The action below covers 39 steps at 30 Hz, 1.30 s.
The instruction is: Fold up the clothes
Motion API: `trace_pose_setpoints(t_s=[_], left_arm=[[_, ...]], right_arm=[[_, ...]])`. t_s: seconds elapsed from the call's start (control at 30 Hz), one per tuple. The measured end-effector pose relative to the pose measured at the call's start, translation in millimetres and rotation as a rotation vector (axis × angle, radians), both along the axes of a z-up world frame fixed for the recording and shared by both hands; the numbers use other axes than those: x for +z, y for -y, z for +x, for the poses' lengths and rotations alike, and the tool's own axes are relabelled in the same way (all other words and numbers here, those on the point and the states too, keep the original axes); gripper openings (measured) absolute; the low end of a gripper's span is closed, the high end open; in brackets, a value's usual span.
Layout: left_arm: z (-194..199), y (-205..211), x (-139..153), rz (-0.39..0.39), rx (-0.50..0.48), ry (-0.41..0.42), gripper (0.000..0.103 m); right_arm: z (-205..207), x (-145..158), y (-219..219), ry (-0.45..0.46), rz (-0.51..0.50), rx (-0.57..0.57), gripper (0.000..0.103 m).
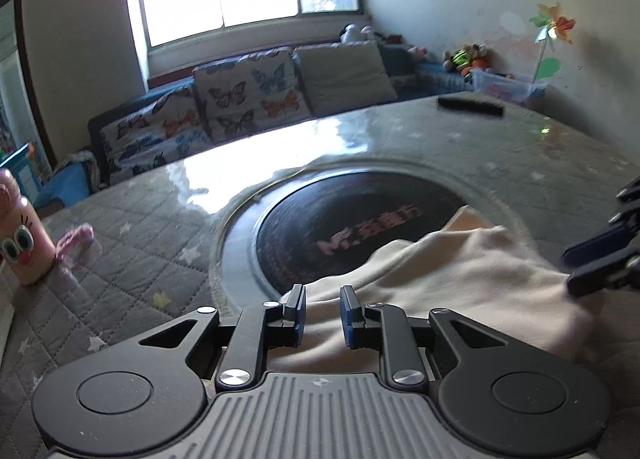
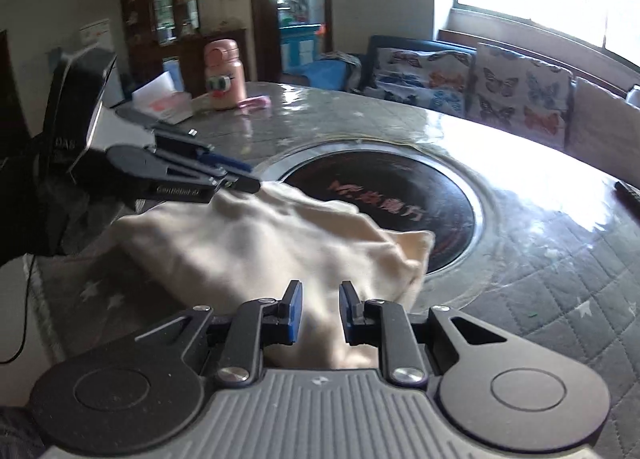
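Note:
A cream garment (image 1: 460, 271) hangs slack between the two grippers, above a round table (image 1: 132, 243) with a grey quilted cover. My left gripper (image 1: 323, 295) is shut on a bunched edge that fills the gap between its blue pads. In the right wrist view the left gripper (image 2: 248, 183) pinches the far corner of the garment (image 2: 248, 243). My right gripper (image 2: 320, 291) is shut on the near edge, with cloth running between its pads. It enters the left wrist view from the right (image 1: 570, 267), clamped on the garment's side. Part of the cloth trails over the dark round hob (image 1: 352, 235).
A pink bottle with a cartoon face (image 1: 20, 239) and its pink strap (image 1: 76, 243) stand at the table's left. A black remote (image 1: 470, 105) lies at the far edge. A tissue pack (image 2: 164, 101) sits near the bottle (image 2: 224, 75). A sofa with butterfly cushions (image 1: 248, 95) runs behind the table.

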<state>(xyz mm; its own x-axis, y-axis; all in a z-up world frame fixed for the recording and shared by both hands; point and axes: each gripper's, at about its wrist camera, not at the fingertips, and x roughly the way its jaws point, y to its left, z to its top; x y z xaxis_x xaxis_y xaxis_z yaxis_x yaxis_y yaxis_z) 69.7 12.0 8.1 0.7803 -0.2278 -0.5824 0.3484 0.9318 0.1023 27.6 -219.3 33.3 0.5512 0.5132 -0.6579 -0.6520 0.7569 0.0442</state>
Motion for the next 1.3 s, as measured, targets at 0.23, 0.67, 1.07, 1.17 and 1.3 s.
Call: trace_pose_setpoints(t_s=[0.23, 0.67, 1.07, 1.17, 1.3], left_arm=[[-39.8, 23.4, 7.1, -0.070, -0.106, -0.001, 0.021], [-64.4, 39.1, -18.1, -0.097, -0.153, -0.070, 0.022], [-95.5, -44.6, -20.1, -0.140, 0.102, -0.105, 0.021], [-100.8, -61.4, -17.1, -0.169, 0.144, -0.110, 0.021], [-101.3, -63.9, -10.7, -0.180, 0.157, -0.086, 0.021]], right_arm=[[-4.2, -18.4, 4.2, -0.055, -0.020, -0.019, 0.015], [-0.2, -23.8, -7.5, -0.053, 0.010, 0.015, 0.015], [4.5, -22.9, -22.5, -0.052, 0.009, 0.049, 0.015], [6.7, -17.5, -24.0, -0.040, 0.009, 0.050, 0.016], [11.8, -14.8, -30.0, -0.034, 0.026, 0.055, 0.016]])
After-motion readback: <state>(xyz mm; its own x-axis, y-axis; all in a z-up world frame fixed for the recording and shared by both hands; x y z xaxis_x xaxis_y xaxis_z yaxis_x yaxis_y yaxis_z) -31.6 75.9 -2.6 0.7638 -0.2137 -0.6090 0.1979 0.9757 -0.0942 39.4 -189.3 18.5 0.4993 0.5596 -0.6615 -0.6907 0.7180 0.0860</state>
